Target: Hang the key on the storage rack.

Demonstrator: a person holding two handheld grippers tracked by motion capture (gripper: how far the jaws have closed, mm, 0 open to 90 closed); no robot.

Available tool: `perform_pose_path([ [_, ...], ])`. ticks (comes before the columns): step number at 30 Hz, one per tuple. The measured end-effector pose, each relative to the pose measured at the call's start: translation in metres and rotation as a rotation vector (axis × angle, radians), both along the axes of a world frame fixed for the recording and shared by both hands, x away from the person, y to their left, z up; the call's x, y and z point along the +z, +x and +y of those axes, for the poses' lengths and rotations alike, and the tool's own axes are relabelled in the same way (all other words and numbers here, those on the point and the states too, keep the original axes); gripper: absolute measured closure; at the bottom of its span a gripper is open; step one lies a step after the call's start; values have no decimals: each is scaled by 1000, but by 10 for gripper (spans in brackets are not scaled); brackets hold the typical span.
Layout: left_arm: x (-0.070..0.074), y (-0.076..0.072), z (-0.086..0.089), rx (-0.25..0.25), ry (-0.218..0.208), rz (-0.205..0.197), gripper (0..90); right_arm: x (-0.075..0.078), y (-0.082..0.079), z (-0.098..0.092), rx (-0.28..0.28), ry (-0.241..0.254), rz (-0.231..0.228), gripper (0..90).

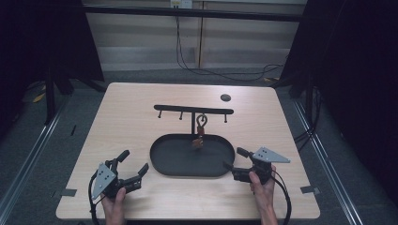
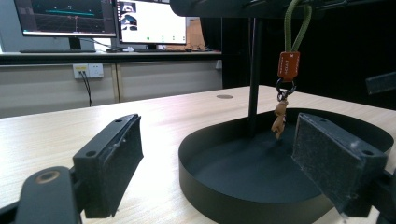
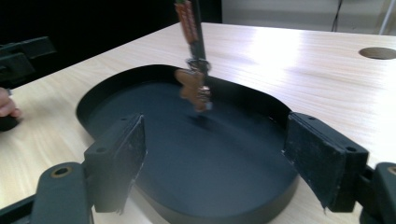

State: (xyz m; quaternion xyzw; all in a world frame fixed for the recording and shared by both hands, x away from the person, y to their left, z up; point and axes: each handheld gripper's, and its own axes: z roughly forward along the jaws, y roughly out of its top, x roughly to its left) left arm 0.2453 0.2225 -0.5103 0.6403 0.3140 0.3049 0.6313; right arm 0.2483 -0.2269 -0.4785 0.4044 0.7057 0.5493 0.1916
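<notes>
a black stand (image 1: 193, 110) rises from a black oval tray (image 1: 162, 161) in the middle of the table (image 1: 136, 101). a keychain (image 1: 200, 131) hangs from one hook on the stand's bar, with a green loop, an orange tag and a small brown figure at the bottom. it hangs just over the tray floor, so if it drops, the tray will likely catch it. the other hooks are bare.

the left claw (image 1: 132, 169) sits near the tray's left end, low over the table, pointing toward the tray. its jaws are spread wide with nothing between them. the right claw (image 1: 235, 159) is at the tray's right end, aimed across the tray toward the keychain. its jaws are spread wide too, and hold nothing. each hand grips its claw from the near edge of the table.
</notes>
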Motion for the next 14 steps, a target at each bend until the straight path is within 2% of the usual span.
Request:
perform_pose_path([
  [3, 0, 0, 0, 0, -1, 0, 157, -8, -2, -1, -19, 1, -12, 208],
  [4, 0, 0, 0, 0, -1, 0, 157, -14, -1, -2, -23, -8, 8, 211],
  [6, 0, 0, 0, 0, -1, 0, 157, -15, -1, -2, -23, -26, 1, 211],
  [7, 0, 0, 0, 1, -2, 0, 157, -16, -1, -2, -28, -43, -15, 211],
  [14, 0, 0, 0, 0, 0, 0, 157, -26, -5, 1, -26, -48, -60, 203],
])
